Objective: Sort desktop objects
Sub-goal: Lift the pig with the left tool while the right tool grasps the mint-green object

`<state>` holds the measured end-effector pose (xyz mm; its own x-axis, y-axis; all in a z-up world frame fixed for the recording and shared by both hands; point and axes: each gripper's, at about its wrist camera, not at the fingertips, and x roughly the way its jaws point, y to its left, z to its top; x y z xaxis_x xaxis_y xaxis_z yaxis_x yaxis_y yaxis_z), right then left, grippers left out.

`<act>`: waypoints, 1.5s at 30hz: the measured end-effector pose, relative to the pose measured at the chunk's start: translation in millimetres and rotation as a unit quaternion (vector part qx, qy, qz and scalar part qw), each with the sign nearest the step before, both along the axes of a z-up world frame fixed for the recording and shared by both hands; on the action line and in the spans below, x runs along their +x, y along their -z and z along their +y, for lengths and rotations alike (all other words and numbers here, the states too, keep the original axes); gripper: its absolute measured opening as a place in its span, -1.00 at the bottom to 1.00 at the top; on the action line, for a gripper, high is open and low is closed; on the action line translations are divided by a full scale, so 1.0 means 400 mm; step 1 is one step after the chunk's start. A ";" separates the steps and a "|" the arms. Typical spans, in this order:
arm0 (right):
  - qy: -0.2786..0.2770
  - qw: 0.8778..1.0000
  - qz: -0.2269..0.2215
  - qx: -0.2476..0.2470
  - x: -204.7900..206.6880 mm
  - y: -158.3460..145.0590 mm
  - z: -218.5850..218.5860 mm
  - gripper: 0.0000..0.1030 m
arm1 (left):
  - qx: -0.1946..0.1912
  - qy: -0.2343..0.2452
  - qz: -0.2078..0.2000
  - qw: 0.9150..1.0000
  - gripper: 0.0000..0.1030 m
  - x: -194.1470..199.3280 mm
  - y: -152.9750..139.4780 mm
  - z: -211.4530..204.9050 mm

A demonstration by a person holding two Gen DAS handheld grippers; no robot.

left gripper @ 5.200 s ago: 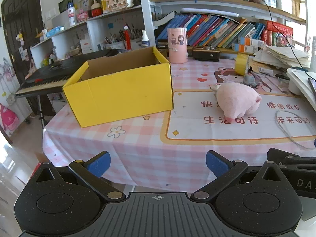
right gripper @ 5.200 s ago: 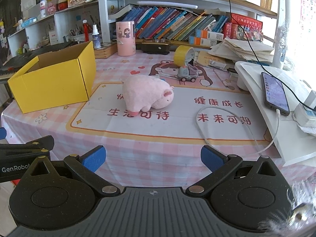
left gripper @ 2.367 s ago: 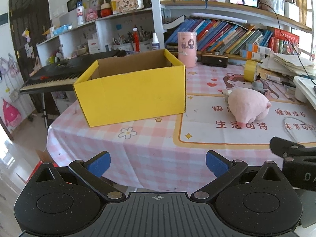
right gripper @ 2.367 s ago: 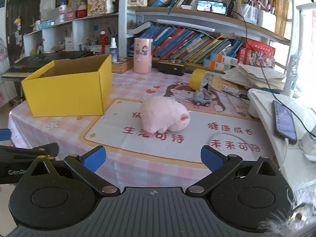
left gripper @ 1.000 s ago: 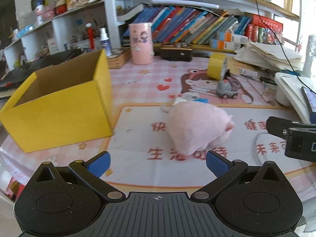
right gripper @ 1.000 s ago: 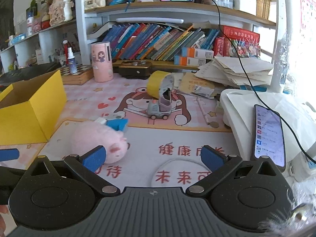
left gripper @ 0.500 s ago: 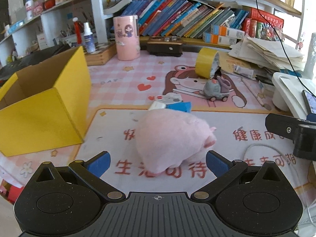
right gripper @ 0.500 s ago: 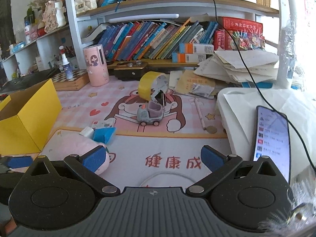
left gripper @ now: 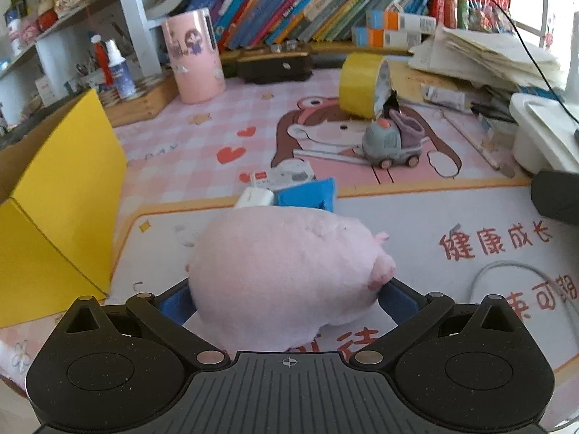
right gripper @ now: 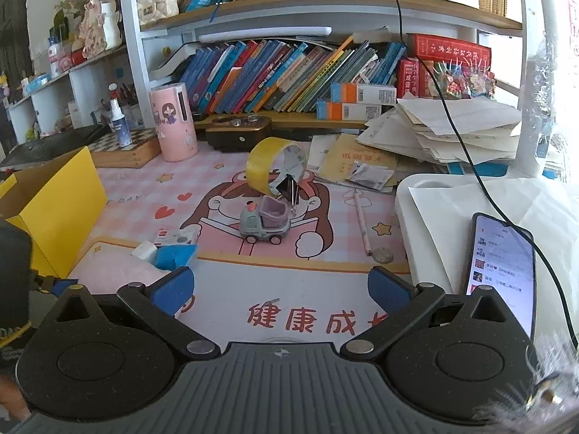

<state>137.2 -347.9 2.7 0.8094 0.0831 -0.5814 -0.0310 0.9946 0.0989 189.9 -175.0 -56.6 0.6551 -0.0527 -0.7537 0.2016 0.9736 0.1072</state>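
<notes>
Both claws spread: left gripper [left gripper: 287, 298] straddles pig [left gripper: 286, 271] w/ pads beside it, right gripper [right gripper: 280, 287] over mat [right gripper: 307, 289], holding nothing.

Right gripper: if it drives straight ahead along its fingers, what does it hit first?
Probably the grey toy truck. The right gripper is open over the printed desk mat, nothing between its fingers. The yellow tape roll stands just behind the truck. Depth is uncertain.
</notes>
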 end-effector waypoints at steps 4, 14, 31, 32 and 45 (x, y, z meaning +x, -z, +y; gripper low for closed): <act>0.000 1.000 0.007 0.004 0.011 0.007 -0.001 1.00 | -0.016 0.001 -0.006 1.000 0.93 -0.006 -0.004 0.013; -0.035 0.999 0.023 0.016 0.048 0.020 0.044 1.00 | -0.088 -0.045 -0.051 0.994 0.81 -0.061 -0.099 0.109; -0.170 0.984 0.060 0.000 0.109 0.079 0.224 0.89 | -0.084 -0.213 -0.067 0.971 0.82 -0.169 -0.119 0.274; -0.177 0.982 0.061 -0.003 0.115 0.084 0.234 0.84 | -0.081 -0.218 -0.068 0.970 0.82 -0.176 -0.121 0.279; -0.172 0.982 0.075 -0.029 0.212 0.165 0.294 0.45 | -0.065 -0.269 -0.075 0.958 0.82 -0.233 -0.133 0.311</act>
<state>222.1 -230.2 -63.3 0.6441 0.2989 -0.7041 -0.3550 0.9322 0.0710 96.6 -50.5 -3.4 0.7148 0.2357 -0.6585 -0.3412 0.9394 -0.0341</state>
